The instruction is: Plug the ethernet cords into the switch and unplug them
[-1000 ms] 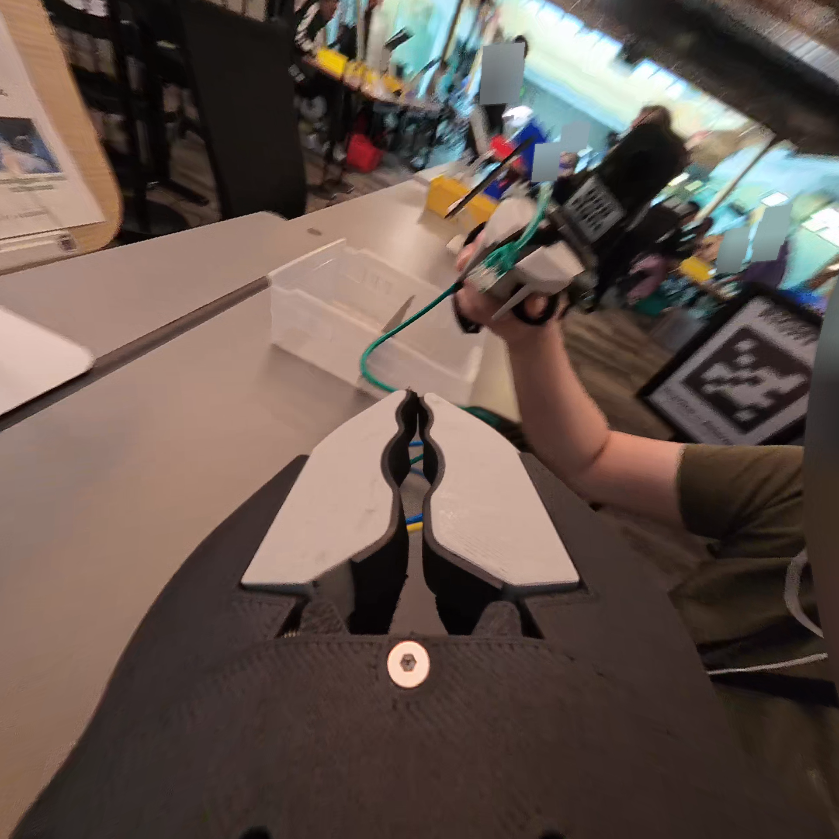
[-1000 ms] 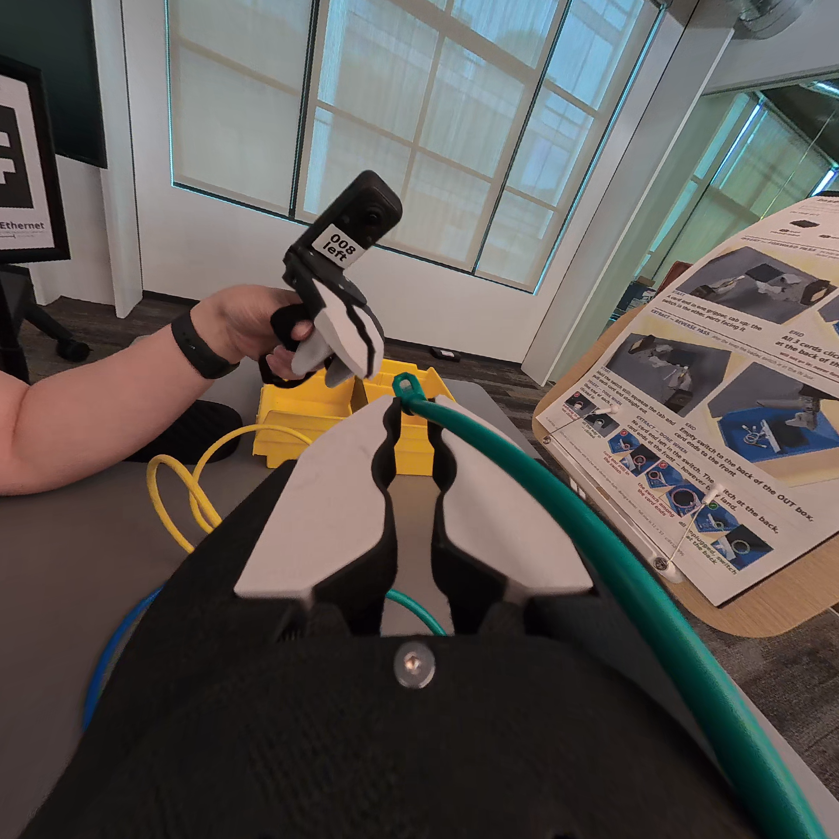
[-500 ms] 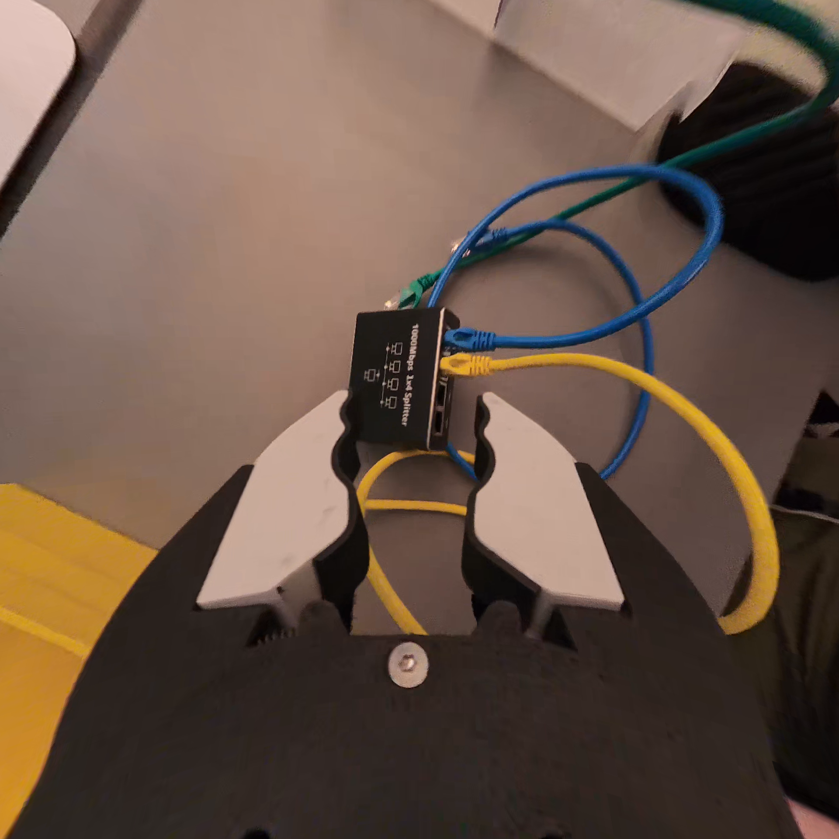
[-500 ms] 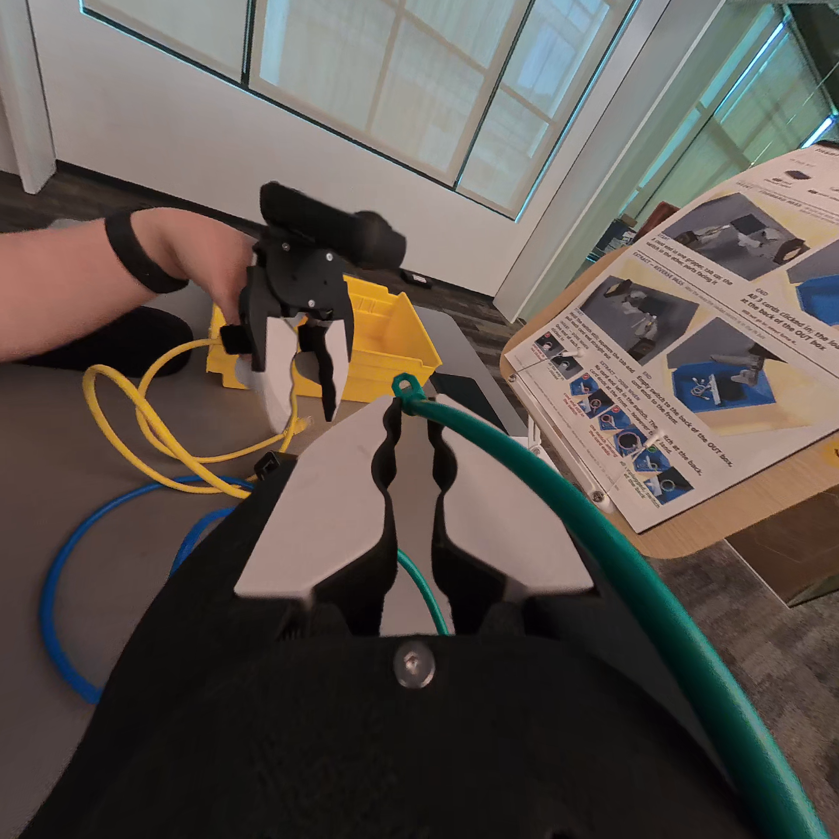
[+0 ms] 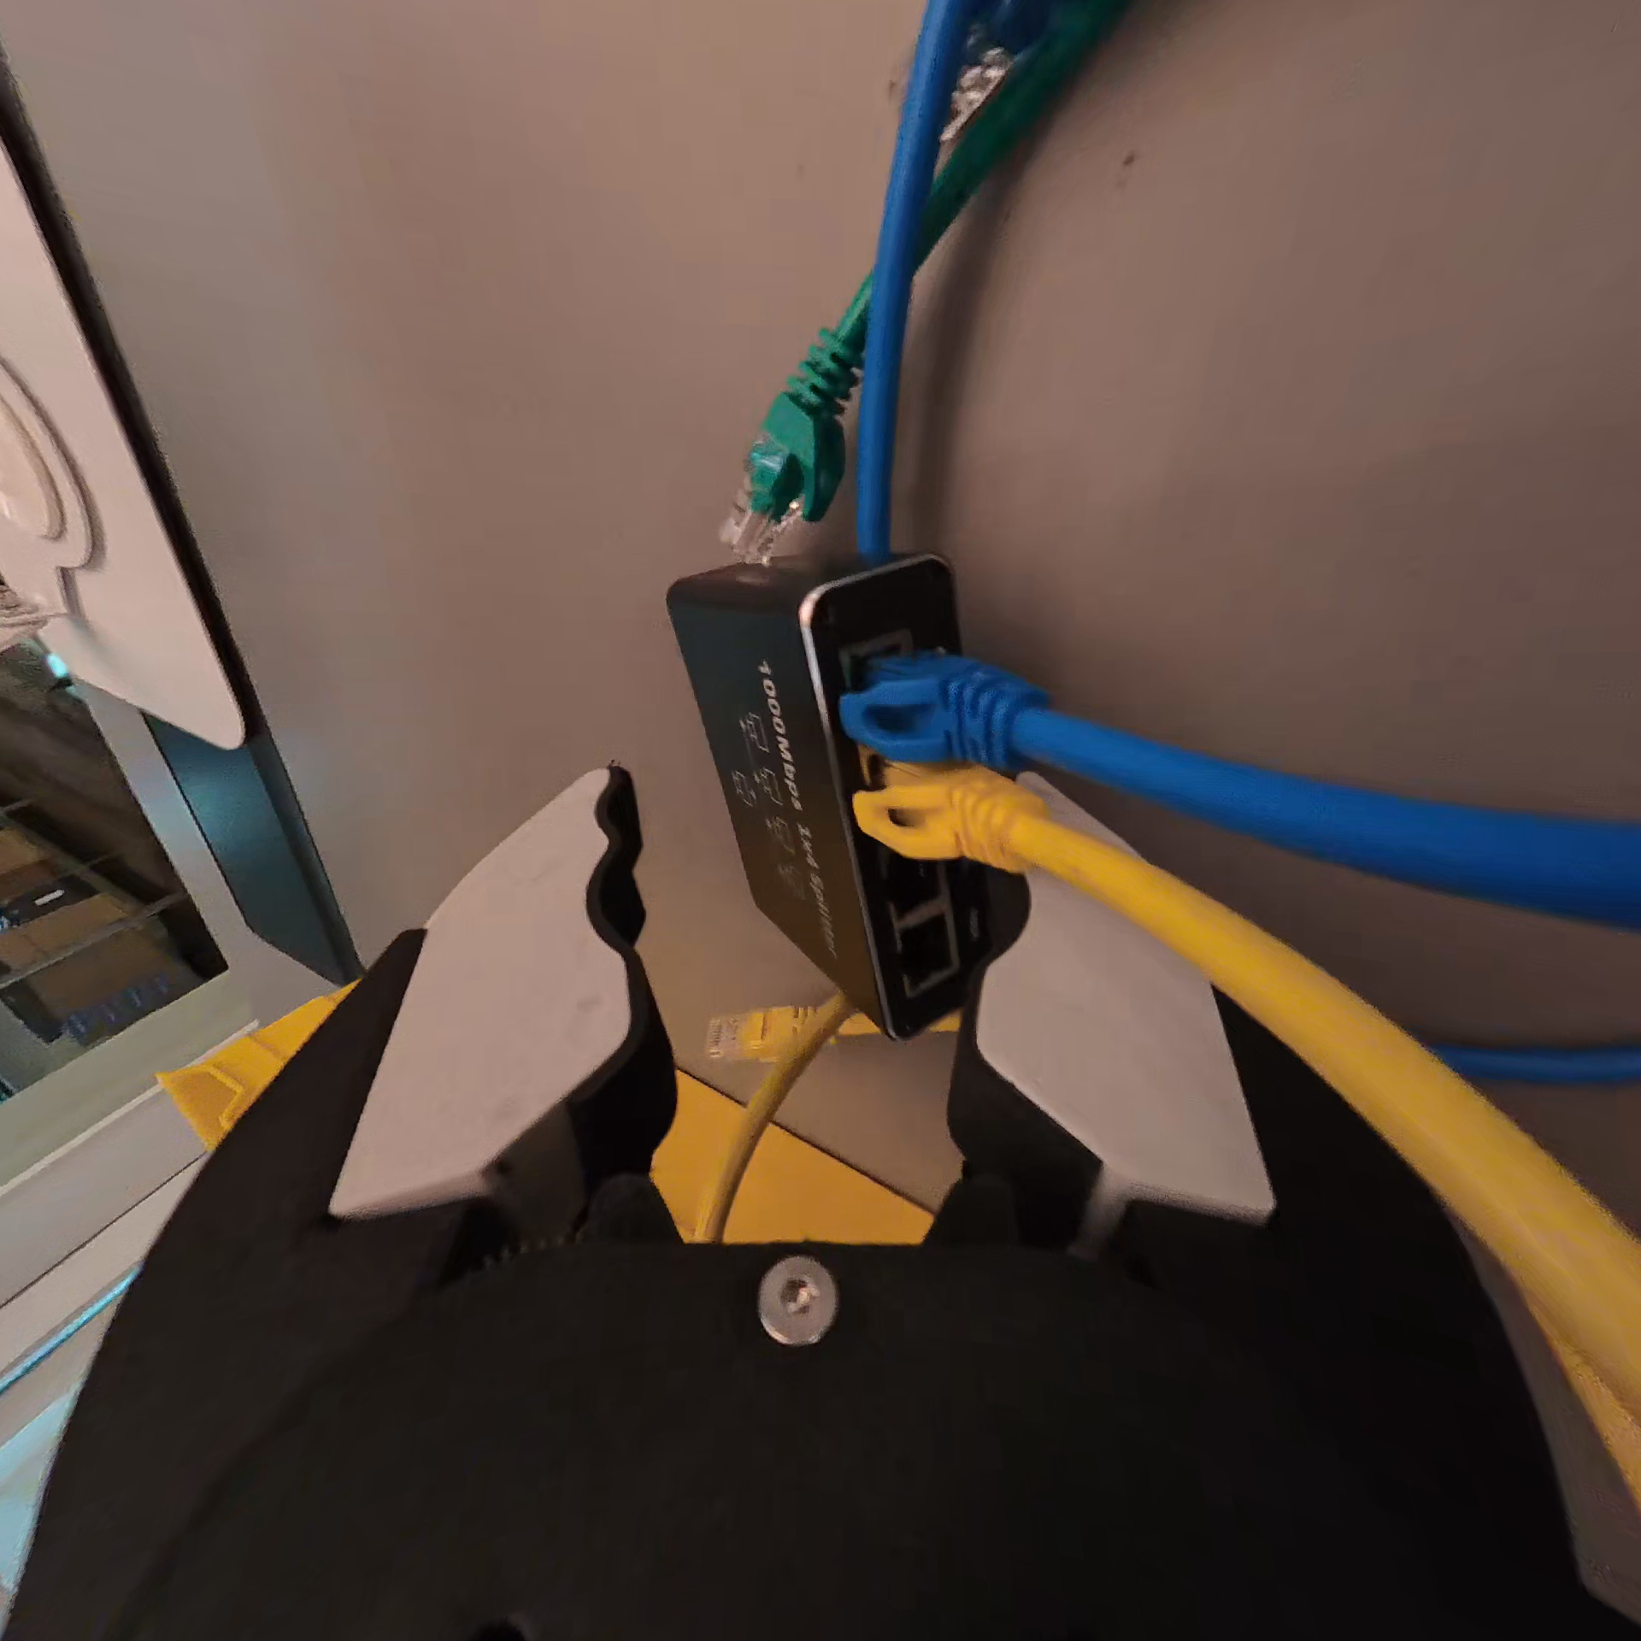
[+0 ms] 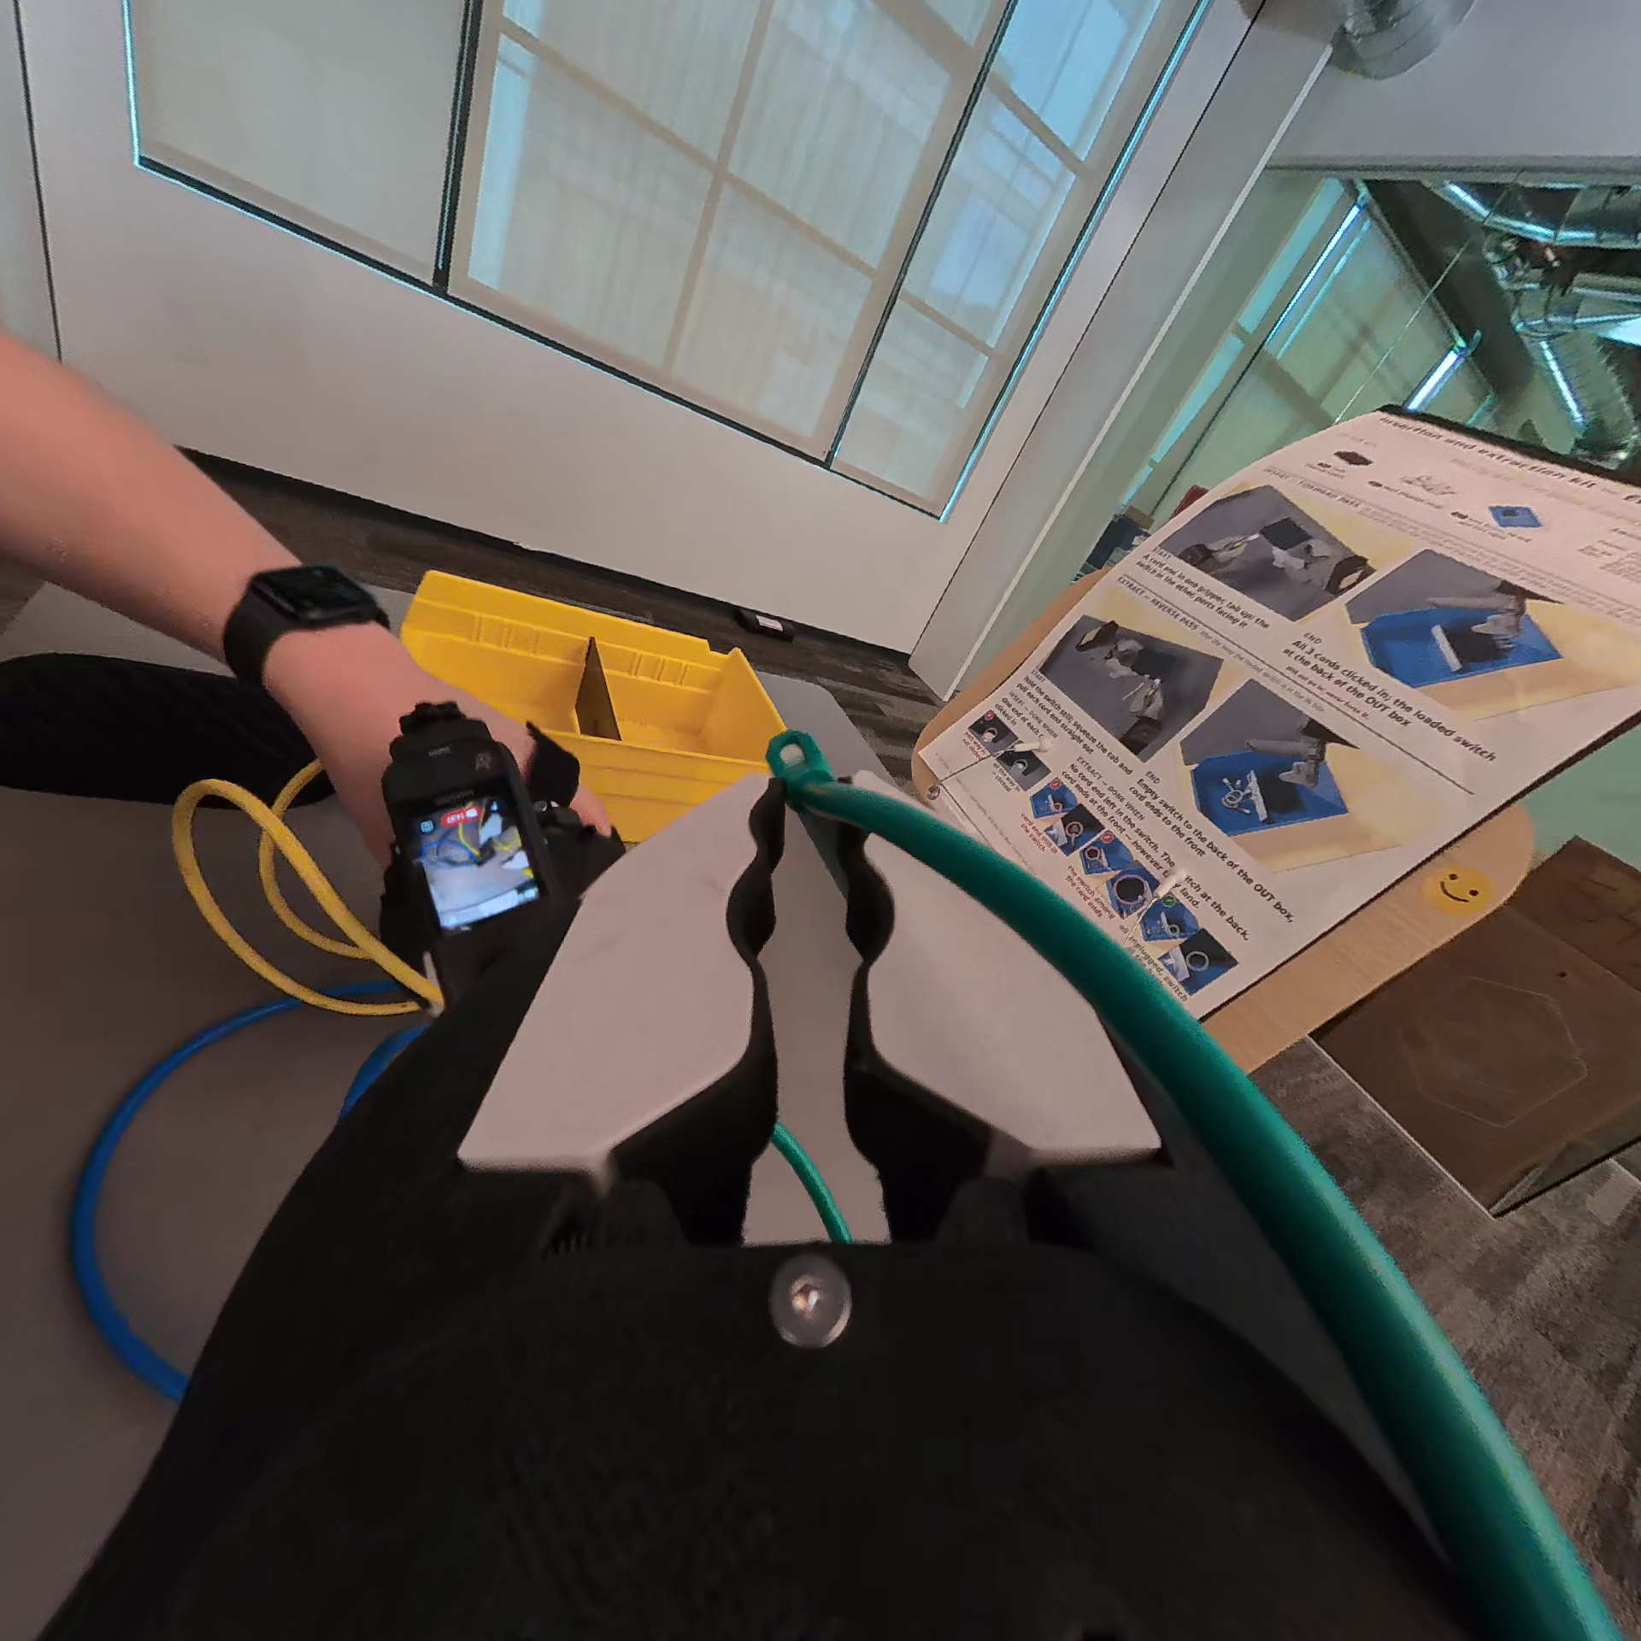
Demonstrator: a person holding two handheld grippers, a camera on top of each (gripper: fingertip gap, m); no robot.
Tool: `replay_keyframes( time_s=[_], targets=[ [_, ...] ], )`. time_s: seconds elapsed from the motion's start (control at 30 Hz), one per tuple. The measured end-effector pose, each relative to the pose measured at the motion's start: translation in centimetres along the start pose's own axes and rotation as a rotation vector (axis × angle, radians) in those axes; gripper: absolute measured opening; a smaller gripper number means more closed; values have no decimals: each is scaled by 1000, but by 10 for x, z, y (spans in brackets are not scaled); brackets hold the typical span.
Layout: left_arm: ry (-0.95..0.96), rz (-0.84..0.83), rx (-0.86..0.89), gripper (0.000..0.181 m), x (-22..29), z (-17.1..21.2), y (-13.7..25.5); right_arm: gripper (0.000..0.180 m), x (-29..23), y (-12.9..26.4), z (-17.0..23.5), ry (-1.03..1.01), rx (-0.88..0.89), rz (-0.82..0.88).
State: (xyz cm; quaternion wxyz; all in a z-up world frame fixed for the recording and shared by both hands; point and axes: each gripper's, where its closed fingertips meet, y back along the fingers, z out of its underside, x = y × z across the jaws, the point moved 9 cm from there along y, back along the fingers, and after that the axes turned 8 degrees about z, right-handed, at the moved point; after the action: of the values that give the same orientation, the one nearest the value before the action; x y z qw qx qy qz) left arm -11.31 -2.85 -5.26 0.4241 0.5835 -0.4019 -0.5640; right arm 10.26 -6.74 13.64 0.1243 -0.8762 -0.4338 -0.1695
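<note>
- I count one switch, a small black glossy box at frame centre on the grey table, between my left gripper fingers, which stand spread apart around it.
- Three cords: blue cord and yellow cord, both plugged in; green cord, its ribbed free plug lying just above the switch.
- My right gripper: pinched onto the green cord near its other end.
- One yellow plastic bin, upper left of centre.

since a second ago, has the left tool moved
Yes. The left tool came down to the table and now straddles the switch, open.
</note>
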Motion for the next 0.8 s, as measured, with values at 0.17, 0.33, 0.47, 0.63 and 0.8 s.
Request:
replay_keyframes(
  time_s=[0.17,0.33,0.47,0.63,0.8],
  targets=[
    [39,9,52,58,2,1,-13,11,4,8,-3,-2,19,10],
    [62,13,91,43,-4,7,-4,11,7,14,-5,-1,28,18],
    [149,55,208,39,-10,16,18,11,8,15,-5,5,27,25],
    [192,3,332,39,-12,29,51,11,9,13,-2,5,13,29],
    [262,78,534,38,-15,33,74,11,7,8,2,6,-10,21]
  ],
)
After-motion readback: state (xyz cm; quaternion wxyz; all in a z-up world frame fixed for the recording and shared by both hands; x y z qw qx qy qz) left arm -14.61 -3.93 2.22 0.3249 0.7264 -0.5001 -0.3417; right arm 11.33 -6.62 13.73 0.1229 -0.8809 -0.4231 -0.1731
